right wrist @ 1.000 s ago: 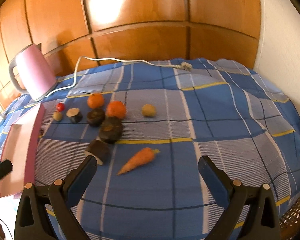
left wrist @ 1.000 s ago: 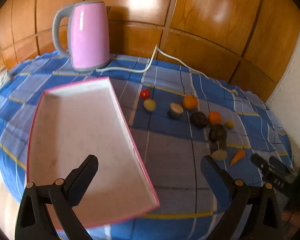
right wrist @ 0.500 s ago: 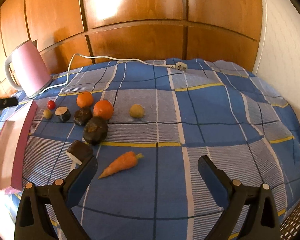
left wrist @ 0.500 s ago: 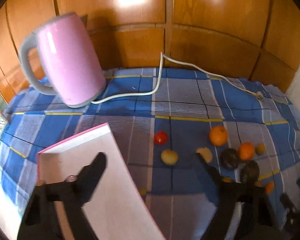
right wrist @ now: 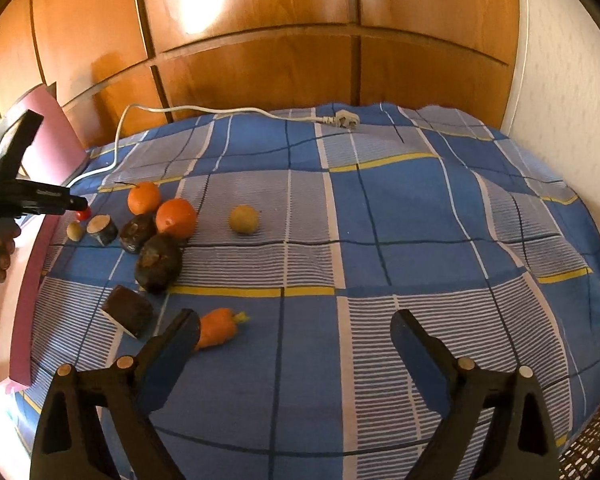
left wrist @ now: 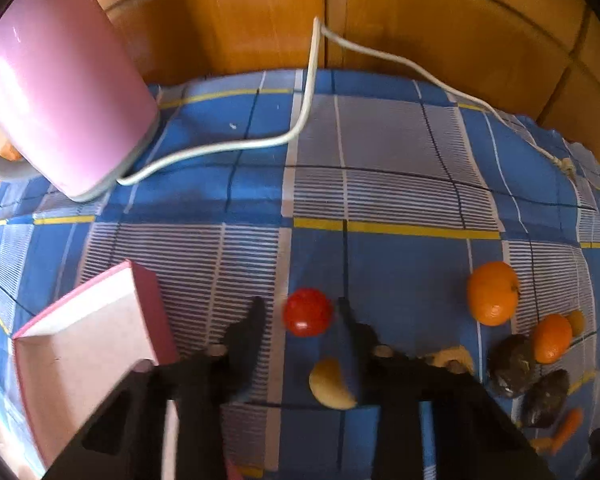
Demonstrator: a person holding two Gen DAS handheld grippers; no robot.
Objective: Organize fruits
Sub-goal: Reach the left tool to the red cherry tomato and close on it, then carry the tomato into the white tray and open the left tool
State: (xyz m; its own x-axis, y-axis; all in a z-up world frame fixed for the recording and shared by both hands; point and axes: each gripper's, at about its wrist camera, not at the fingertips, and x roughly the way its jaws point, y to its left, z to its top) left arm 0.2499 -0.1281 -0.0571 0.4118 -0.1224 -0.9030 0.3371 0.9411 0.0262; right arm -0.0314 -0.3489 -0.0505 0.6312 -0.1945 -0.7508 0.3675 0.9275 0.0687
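Between left tool (left wrist: 300, 312) fingers, red fruit (left wrist: 307, 312), near-hidden rightward (right wrist: 85, 213)

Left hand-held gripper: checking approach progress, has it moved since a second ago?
Yes. The left hand-held gripper went forward past the pink tray, toward the kettle, now straddling the red fruit.

1. Two oranges (right wrist: 143, 198) (right wrist: 176, 218) are counted, near the left edge of the checked cloth (right wrist: 420, 208).
2. One red tomato (left wrist: 307, 312) is shown.
3. One carrot (right wrist: 218, 327) is shown toward the near edge.
4. Two whole dark fruits (right wrist: 158, 262) (right wrist: 138, 232) are counted.
5. Two cut dark pieces (right wrist: 129, 315) (right wrist: 102, 229) with pale faces are counted.
6. Two small yellowish round fruits (right wrist: 243, 219) (right wrist: 74, 230) are counted.
7. One pink tray (left wrist: 88, 344) is shown at the left edge.
8. One pink kettle (left wrist: 56, 88) and one white cord (right wrist: 236, 111) are shown at the far edge.
9. Two grippers (left wrist: 300, 312) (right wrist: 296, 330) are counted.
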